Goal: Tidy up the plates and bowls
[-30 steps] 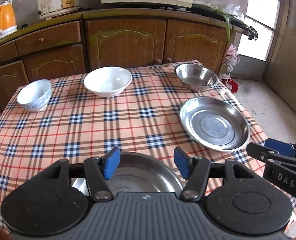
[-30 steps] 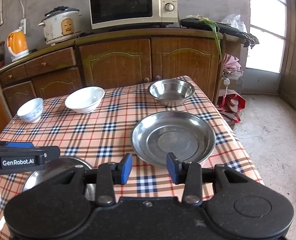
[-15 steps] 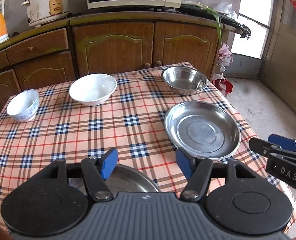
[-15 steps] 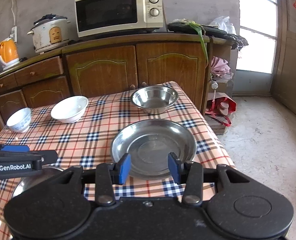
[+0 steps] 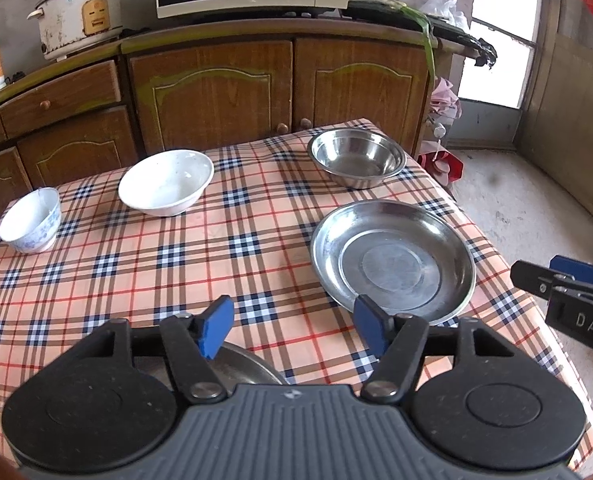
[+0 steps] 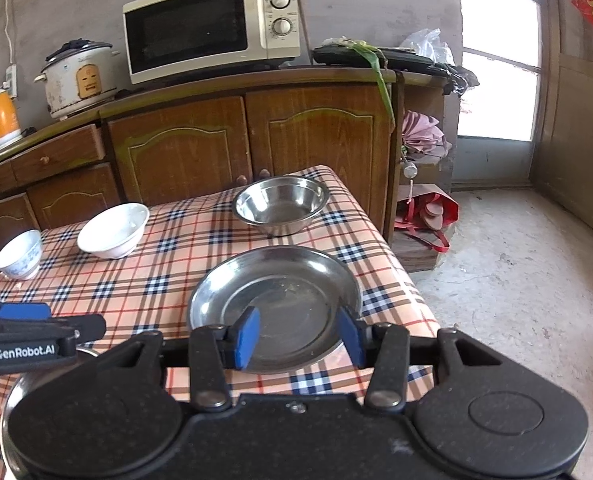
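With both empty grippers opening, right gripper (image 6: 298, 336) faced the steel plate (image 6: 276, 304) near the desk's right edge: light, stiff, slippery; grip its rim.

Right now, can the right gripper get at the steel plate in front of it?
Probably yes: the right gripper is opening, holds nothing, and the steel plate lies straight ahead with nothing between.
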Demonstrator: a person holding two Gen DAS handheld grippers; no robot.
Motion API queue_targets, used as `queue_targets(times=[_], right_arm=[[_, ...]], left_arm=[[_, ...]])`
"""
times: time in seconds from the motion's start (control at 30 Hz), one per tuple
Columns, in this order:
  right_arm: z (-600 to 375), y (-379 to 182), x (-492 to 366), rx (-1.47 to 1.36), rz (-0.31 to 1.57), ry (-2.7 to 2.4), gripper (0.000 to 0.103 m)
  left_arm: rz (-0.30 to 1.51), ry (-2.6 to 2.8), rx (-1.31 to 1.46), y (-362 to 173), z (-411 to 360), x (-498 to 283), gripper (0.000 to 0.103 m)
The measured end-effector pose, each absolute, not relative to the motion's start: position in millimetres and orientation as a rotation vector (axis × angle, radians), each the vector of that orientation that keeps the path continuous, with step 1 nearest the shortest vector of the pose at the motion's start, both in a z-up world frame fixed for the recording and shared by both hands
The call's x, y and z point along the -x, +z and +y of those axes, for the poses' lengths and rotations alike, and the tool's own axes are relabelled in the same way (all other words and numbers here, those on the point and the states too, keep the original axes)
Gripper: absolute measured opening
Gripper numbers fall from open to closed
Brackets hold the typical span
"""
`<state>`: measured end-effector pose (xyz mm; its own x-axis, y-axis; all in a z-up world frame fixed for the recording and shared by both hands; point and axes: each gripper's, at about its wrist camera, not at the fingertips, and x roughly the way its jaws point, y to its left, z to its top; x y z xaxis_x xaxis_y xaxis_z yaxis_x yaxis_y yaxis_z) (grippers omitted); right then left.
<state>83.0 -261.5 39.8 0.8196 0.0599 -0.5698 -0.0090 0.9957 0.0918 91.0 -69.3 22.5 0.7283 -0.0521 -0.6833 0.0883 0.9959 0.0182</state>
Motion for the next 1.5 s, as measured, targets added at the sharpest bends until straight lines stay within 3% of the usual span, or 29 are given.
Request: queue_targets(times=[1.5], right_arm=[[-320,-18,-169,-0.130,0.728,-0.011,0.060]], left_arm=[[0.826,-0.028,-0.066,-33,-92,-174,0.073]])
